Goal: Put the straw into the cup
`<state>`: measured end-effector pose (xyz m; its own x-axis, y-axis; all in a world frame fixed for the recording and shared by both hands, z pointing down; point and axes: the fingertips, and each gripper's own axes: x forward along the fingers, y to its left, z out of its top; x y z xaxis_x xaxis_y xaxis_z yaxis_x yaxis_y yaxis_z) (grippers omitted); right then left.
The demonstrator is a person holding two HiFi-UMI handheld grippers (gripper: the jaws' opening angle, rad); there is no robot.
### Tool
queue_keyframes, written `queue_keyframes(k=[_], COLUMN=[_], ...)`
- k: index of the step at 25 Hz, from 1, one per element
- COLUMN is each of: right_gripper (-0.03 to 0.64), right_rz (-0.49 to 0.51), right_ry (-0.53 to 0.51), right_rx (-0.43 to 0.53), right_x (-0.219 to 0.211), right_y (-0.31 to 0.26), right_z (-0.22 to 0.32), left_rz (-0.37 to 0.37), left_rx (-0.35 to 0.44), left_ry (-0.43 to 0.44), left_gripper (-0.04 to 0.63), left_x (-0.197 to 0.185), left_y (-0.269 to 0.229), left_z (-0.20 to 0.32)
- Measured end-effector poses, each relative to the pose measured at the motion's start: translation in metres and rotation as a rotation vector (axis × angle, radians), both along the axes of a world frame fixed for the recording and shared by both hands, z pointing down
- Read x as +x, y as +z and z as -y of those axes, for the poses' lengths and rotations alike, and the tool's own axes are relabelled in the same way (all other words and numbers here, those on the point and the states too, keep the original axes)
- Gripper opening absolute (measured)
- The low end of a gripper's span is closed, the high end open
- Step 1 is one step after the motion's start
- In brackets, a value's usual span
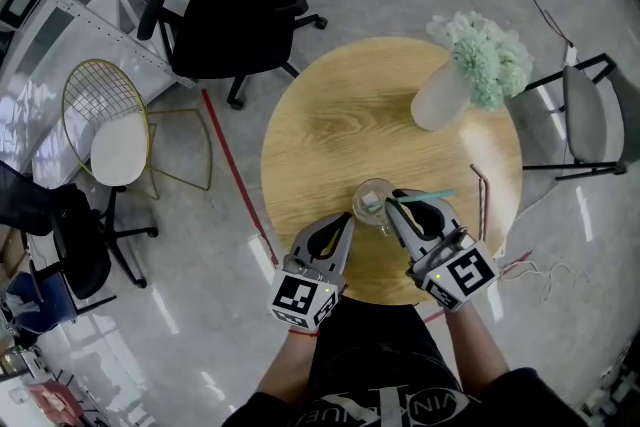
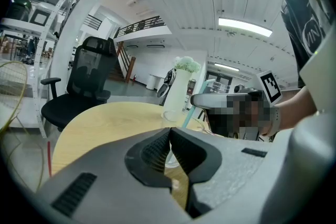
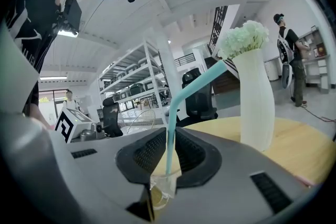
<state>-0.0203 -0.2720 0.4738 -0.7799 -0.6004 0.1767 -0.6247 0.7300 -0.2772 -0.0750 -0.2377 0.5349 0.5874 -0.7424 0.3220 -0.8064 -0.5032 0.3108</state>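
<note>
A clear cup (image 1: pixel 372 198) stands near the front edge of the round wooden table (image 1: pixel 330 125). My left gripper (image 1: pixel 350 218) reaches it from the left, and its jaws (image 2: pixel 169 136) look shut on the cup's wall (image 2: pixel 170 114). My right gripper (image 1: pixel 393 203) comes from the right and is shut on a teal bendy straw (image 1: pixel 425 196). In the right gripper view the straw (image 3: pixel 170 113) runs upright between the jaws (image 3: pixel 170 136), its bent top slanting up to the right. Its lower end points into the cup (image 3: pixel 160 191).
A white vase (image 1: pixel 438 97) of pale green flowers stands at the table's far right. A thin brown straw (image 1: pixel 483 205) lies near the right edge. A black office chair (image 1: pixel 230 15), a wire chair (image 1: pixel 110 130) and a grey chair (image 1: pixel 590 115) surround the table.
</note>
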Motion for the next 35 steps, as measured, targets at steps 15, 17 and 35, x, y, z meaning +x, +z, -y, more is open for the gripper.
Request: queue_keyframes(k=[15, 17, 35], right_gripper=[0.082, 0.094, 0.123], right_rz=[-0.034, -0.034, -0.015], right_ry=[0.060, 0.065, 0.072], right_rx=[-0.088, -0.095, -0.156], right_x=[0.014, 0.015, 0.018], right_y=[0.026, 0.028, 0.043], right_z=[-0.002, -0.003, -0.018], left_rz=[-0.003, -0.004, -0.007], left_rx=[-0.007, -0.008, -0.011], left_ry=[-0.005, -0.009, -0.016], left_gripper=[0.012, 0.012, 0.012], left_x=[-0.001, -0.002, -0.002], left_y=[0.001, 0.002, 0.003], left_z=[-0.004, -0.005, -0.016])
